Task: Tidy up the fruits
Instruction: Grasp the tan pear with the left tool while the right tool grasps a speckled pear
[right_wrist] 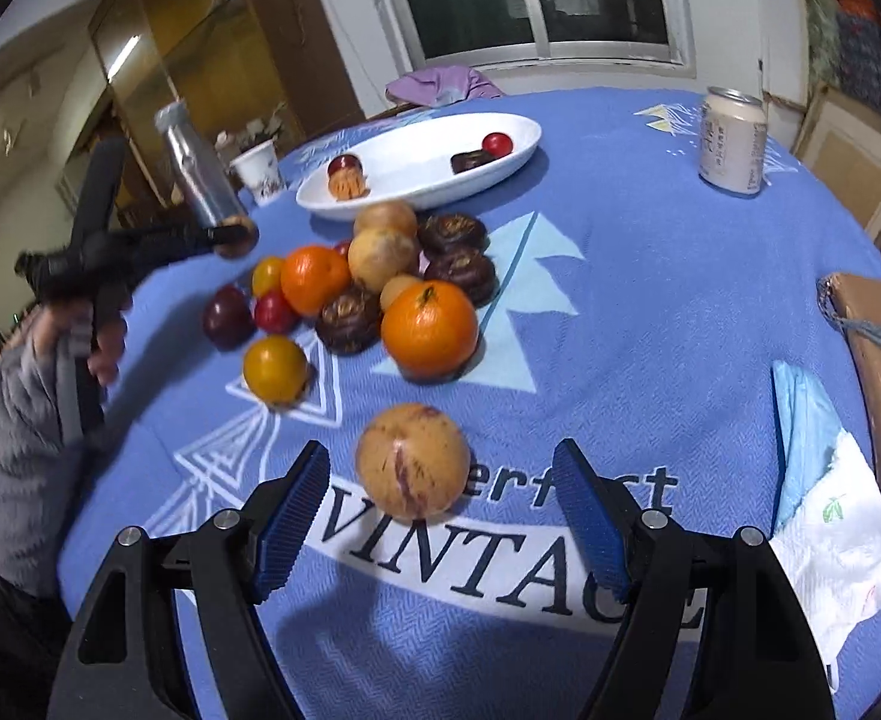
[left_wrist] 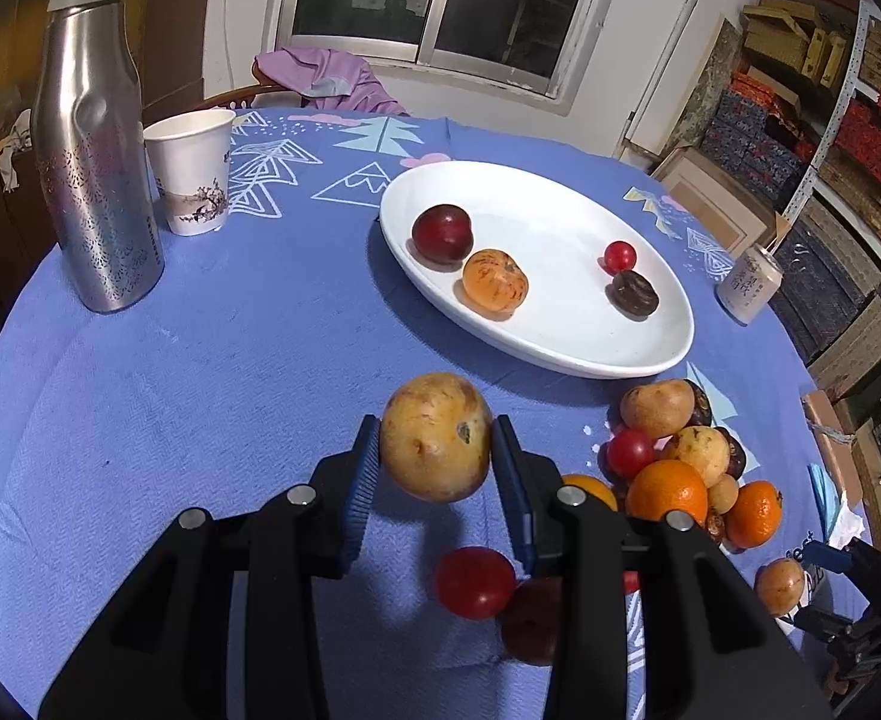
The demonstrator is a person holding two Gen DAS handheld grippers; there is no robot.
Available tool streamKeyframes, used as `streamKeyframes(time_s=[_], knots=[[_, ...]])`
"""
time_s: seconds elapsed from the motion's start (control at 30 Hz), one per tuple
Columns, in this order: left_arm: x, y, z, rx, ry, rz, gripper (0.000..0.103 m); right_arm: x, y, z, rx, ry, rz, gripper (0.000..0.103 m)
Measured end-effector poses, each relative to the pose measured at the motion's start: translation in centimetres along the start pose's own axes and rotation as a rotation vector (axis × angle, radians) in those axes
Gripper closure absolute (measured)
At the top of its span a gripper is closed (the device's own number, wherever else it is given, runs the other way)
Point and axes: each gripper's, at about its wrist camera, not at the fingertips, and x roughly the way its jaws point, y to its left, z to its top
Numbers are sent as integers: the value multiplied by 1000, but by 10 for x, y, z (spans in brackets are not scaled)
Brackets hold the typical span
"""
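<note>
Above the blue tablecloth [left_wrist: 200,390], your left gripper [left_wrist: 434,450] is clamped on a tan round fruit [left_wrist: 435,437], both blue pads pressed against its sides, and the fruit is clear of the cloth. The white plate [left_wrist: 560,354] lies beyond it and already holds four pieces; the carry to the plate appears to be the step in hand. The next move calls for you to bring the fruit over a bare part of the plate, lower it until it rests, then spread the jaws. Keep clear of the plum [left_wrist: 442,234] and the peeled orange piece [left_wrist: 494,283] near the plate's near rim.

Your right gripper [right_wrist: 440,516] stands with its jaws apart, bracketing a second tan fruit [right_wrist: 413,461] that lies on the cloth; the pads do not touch it. To take it, lower the jaws to either side and close evenly, since a round fruit is likely to roll. The remaining pile [right_wrist: 368,276] waits between this fruit and the plate.
</note>
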Motion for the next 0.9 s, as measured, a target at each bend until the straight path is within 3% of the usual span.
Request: streamKeyframes(time_s=[0.17,0.23,0.4,0.77,0.9], knots=[[2,0,-1,3,5,3,66,3,13,0,-66,19,-6,31],[2,0,-1,4,6,3,66,8,16,1,-86,42,-13,44],[2,0,-2,5,7,4,66,11,14,2,-78,49,-39,59],[4,0,-4,7,9,8,66,9,10,4,-65,48,-23,60],[1,0,-3,5,-8,14,66,-8,8,21,-43,-19,-14,60]])
